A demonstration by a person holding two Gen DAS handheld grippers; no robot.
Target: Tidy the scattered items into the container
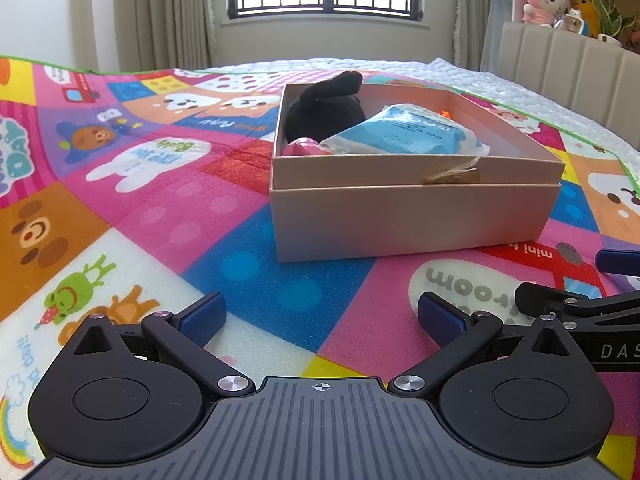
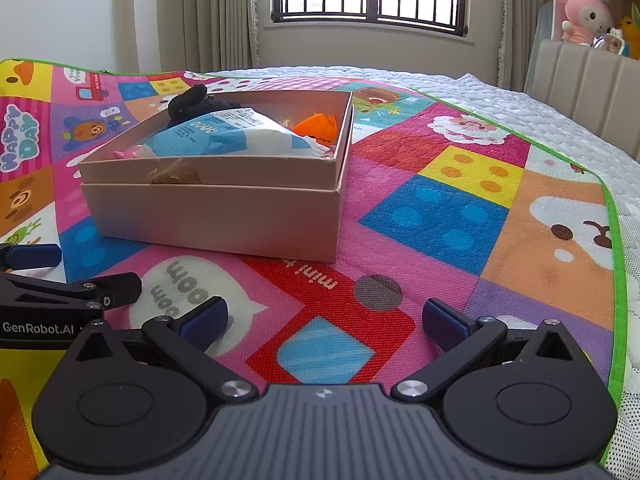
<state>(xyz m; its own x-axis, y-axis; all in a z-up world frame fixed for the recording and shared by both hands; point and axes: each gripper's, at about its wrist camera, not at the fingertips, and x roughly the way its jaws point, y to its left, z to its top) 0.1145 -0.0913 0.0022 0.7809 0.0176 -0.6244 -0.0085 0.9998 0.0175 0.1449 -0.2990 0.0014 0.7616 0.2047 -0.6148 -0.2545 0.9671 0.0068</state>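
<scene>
Both claws sit low over the play mat [image 1: 168,200], side by side, and we see the left claw [image 1: 320,316] with its jaws spread wide on nothing, the right claw [image 2: 324,320] just the same.

The box [image 1: 412,220] rests on the mat ahead of us, already holding the black plush [image 1: 320,108], the blue-and-white packet [image 1: 404,132] and something pink [image 1: 300,147] tucked in the near corner. No stray items show on the mat in either view, so we judge the job near done.

The risk? That packet rides high, leaning above the rim; a careless nudge of the box could tip it out, and the soft bed under the mat gives little steadiness.

Only the right view catches the orange item [image 2: 318,125] clearly; the left shows a bare sliver of it.
</scene>
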